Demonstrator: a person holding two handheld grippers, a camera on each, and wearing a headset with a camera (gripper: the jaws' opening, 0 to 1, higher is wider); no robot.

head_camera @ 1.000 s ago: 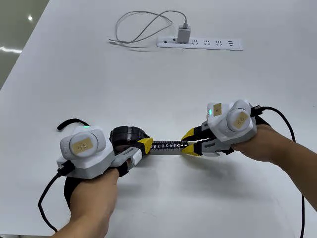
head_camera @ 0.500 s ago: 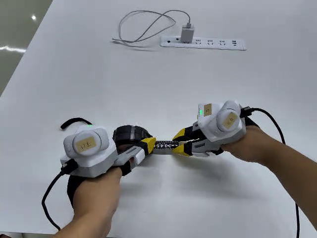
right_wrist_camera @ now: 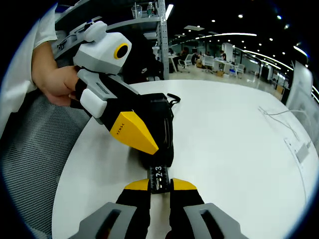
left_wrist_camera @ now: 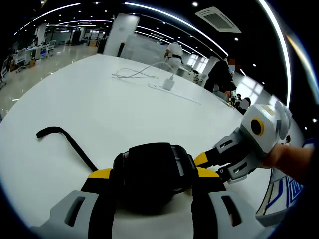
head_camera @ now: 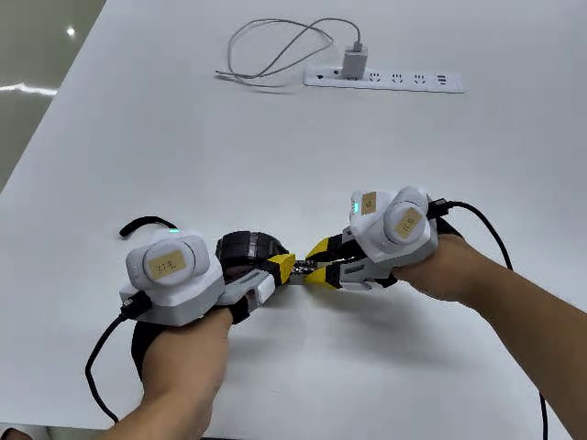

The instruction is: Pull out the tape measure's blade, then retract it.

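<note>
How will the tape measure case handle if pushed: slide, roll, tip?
Probably slides, not rolls: the tape measure case sits blocky on the smooth table. Seems rigid: the left gripper clamps it without visible give. The short blade the right gripper holds should stay stiff; the strap looks floppy.

Tape measure case [head_camera: 244, 246] half behind the left gripper [head_camera: 268, 266], blade [right_wrist_camera: 159, 176] tip buried in the right gripper [right_wrist_camera: 159, 185].
</note>
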